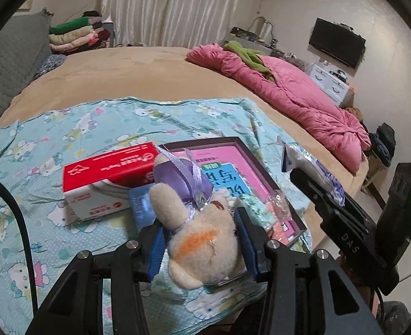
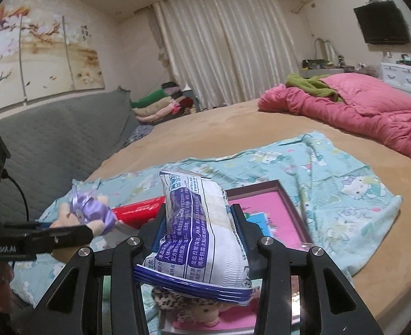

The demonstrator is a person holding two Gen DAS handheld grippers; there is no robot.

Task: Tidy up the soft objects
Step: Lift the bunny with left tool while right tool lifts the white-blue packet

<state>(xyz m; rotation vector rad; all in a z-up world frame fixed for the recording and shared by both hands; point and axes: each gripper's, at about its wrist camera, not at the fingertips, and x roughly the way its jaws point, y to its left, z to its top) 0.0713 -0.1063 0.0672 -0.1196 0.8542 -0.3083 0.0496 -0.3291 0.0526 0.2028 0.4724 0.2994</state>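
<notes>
1. The left gripper (image 1: 202, 248) has its jaws clamped on a cream plush toy (image 1: 199, 240) with a purple ribbon, holding it above the cartoon-print sheet (image 1: 38, 145).
2. The right gripper (image 2: 199, 240) is closed on a white and blue wipes pack (image 2: 197, 223), which stands upright between the blue pads – lifted off the bed (image 2: 205, 128).
3. Below the toy lie a red and white box (image 1: 102, 178) and a dark-rimmed tray (image 1: 261, 164) with a pink bottom.
4. A small doll (image 2: 202, 310) with a leopard-print hat lies beneath the pack.
5. A pink quilt (image 1: 303, 97) is bunched at the far side – well apart from both grippers.
</notes>
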